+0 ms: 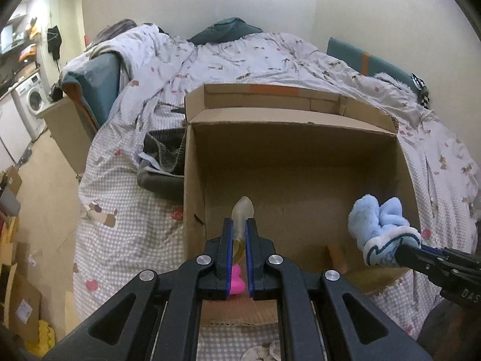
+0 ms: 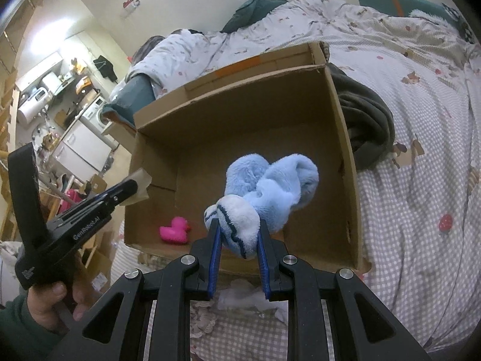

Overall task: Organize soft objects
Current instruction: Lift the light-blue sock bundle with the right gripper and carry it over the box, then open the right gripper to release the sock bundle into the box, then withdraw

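Two grippers hang over the open cardboard box (image 2: 240, 126) on the bed (image 2: 421, 150), each loaded for dropping. The right gripper (image 2: 237, 231) clamps a blue fleece sock (image 2: 270, 186) above the box's six o'clock edge. The left gripper (image 1: 239, 234) pinches a translucent soft toy (image 1: 243, 213) at nine o'clock, above the pink duck (image 2: 175, 230) on the box floor.

1. The left gripper (image 1: 240, 234) is black, with blue pads lining its fingers (image 1: 226, 240) and round silver screws at the joints.
2. White "GenRobot.AI" lettering marks its side.
3. The right gripper (image 2: 238, 234) matches it.
4. The left hand (image 2: 52, 300) shows bare skin and a dark green sleeve.
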Motion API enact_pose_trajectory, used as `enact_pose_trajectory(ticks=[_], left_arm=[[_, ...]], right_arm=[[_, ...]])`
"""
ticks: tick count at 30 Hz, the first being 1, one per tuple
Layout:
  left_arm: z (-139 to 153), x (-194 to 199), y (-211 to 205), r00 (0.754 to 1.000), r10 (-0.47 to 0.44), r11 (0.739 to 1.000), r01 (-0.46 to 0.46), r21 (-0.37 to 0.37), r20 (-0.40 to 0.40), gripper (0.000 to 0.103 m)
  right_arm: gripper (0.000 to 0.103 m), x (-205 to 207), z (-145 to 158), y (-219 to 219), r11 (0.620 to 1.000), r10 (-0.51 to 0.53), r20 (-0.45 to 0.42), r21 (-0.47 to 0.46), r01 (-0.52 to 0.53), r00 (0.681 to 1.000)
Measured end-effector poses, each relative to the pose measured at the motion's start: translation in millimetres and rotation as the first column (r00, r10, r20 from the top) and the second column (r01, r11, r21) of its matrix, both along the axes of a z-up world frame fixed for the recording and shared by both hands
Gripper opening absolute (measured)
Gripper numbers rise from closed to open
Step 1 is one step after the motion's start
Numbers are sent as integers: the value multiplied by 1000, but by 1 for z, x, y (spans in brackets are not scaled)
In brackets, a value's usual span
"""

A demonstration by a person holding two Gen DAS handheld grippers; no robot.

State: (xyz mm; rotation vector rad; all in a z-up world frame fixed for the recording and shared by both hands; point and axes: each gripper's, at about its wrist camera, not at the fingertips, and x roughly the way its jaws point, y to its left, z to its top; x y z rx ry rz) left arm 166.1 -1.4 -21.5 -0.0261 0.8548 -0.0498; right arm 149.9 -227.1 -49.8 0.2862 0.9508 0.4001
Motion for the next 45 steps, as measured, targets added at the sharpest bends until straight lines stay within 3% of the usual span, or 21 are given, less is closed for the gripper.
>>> enact_pose_trajectory(ticks=[8,16,18,20,26,30,33,45], left_arm=[[0,-2,1,1000,-6,1000,6,-20,-4,8],[-5,-1,0,999,0,1000,0,-6,-39,23],[-5,-2,0,999,6,1000,-6,4,-39,49],[-3,-5,0,1000,15,1000,-15,10,-19,65],[-1,-7,-1,1000,7,1000,-6,10,-15,66],[-1,-7,0,1000,9,1000,-9,5,-22,66],[-2,-6,1,1000,14,1000,-14,6,-27,66],[-4,-6,2,999,20,1000,-20,1,-34,66]], right_arm=[[24,3,-3,-3,1000,-13,-9,1,13,1000],[24,4,-5,-3,1000,-7,-15,4,7,1000],[24,4,-6,-3,1000,-5,-15,8,5,1000],[25,5,-5,-3,1000,-5,-14,16,5,1000],[25,5,-6,-3,999,0,-25,37,1,1000],[34,5,-6,-1,997,8,-39,71,-5,999],[79,5,-7,-3,997,-18,-47,74,21,999],[79,5,-12,-1,999,-24,-66,46,27,998]])
